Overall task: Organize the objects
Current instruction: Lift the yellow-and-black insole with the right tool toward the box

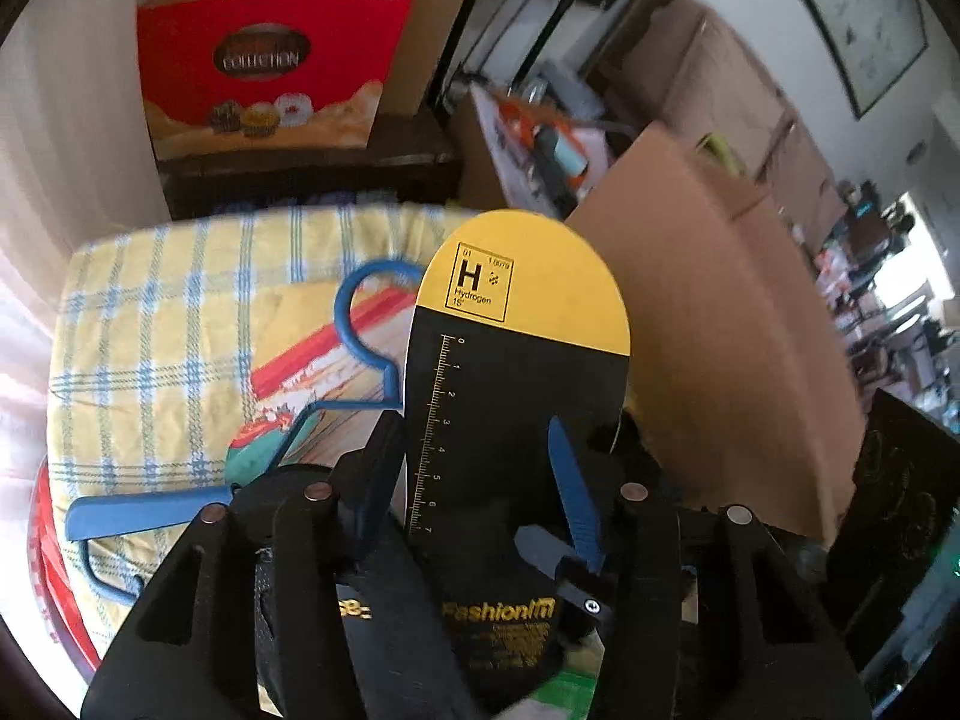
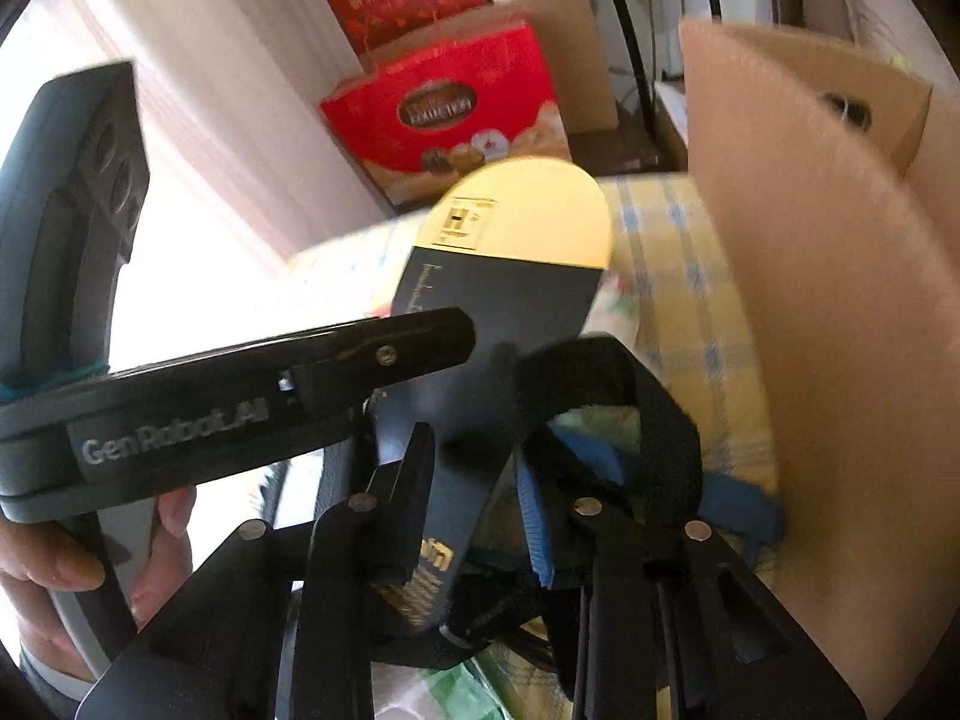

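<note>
Yellow and black, a flip-flop sandal [image 1: 516, 360] printed with a ruler and "Hydrogen" stands toe-up between the jaws of both grippers. The right gripper [image 2: 474, 498] is clenched on its sole beside the black strap [image 2: 606, 372]. The left gripper [image 1: 474, 456] straddles the sandal; its grip I cannot tell. Behind lies a blue hanger [image 1: 360, 324] on a yellow checked cloth [image 1: 180, 312], beside a cardboard box [image 1: 720, 324].

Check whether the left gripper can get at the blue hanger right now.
Probably not yet: the black-and-yellow sole fills the space between the left gripper's jaws. The blue hanger itself lies uncovered on the checked cloth close by.
</note>
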A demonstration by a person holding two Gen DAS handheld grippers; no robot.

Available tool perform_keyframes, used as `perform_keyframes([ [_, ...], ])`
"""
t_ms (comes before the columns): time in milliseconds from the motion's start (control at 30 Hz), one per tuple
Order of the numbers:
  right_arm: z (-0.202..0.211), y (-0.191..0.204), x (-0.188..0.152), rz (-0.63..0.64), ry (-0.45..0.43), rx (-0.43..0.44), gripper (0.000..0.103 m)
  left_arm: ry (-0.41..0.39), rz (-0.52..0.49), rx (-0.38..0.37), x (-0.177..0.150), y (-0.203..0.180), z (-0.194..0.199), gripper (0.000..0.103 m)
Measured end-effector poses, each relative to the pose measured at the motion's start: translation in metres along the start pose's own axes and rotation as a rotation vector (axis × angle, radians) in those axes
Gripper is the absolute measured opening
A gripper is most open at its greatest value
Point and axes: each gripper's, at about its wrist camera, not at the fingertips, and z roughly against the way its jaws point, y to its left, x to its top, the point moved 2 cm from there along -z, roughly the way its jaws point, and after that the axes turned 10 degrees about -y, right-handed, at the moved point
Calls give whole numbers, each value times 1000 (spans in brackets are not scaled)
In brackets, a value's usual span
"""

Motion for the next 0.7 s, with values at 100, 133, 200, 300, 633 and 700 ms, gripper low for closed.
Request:
perform_keyframes([
  [100,18,5,10,8,-38,9,28,-67,11,-20,11,-10,27,45],
  [133,25,6,15,8,-53,11,28,-84,13,-26,14,-12,34,45],
  [200,39,10,24,7,-87,12,28,-121,22,-41,21,-19,49,45],
  [300,58,13,39,7,-130,21,28,-169,18,-38,30,-34,69,45],
  [633,143,4,72,84,-221,-14,29,-225,22,-137,29,-93,112,46],
  [700,156,-3,73,100,-221,-35,29,-229,16,-153,25,-110,114,45],
])
